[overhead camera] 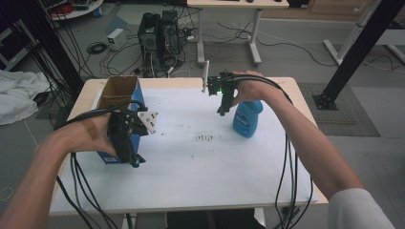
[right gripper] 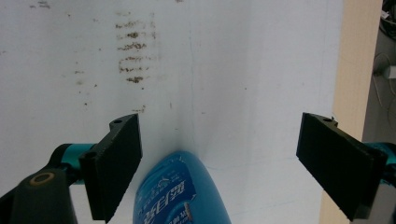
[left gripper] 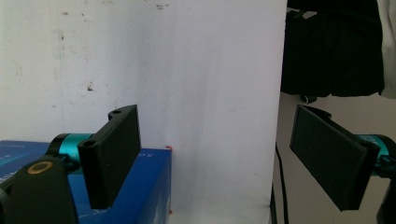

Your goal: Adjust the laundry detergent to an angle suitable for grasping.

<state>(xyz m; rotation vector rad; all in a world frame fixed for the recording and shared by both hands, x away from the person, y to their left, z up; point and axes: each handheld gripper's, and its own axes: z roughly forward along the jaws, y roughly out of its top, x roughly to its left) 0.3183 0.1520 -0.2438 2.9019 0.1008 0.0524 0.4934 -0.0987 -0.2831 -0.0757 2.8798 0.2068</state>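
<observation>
Open-topped blue cardboard box [overhead camera: 125,102] at 9 o'clock on the white-covered table [overhead camera: 200,176]; brown inside, contents not visible. Blue plastic bottle [overhead camera: 248,117] at 2 o'clock, label writing too blurred to read. Left gripper [overhead camera: 128,138] against the box, jaws spread wide, one over the box's blue side. Right gripper [overhead camera: 224,98] above the bottle, jaws wide, holding nothing. Dark smudges [overhead camera: 205,138] mid-table.

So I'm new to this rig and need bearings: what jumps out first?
Two hand-held grippers over a white table. The left gripper hangs open by a blue box at the table's left; the right gripper is open over a blue bottle at the right. Dark smudges mark the middle.
</observation>
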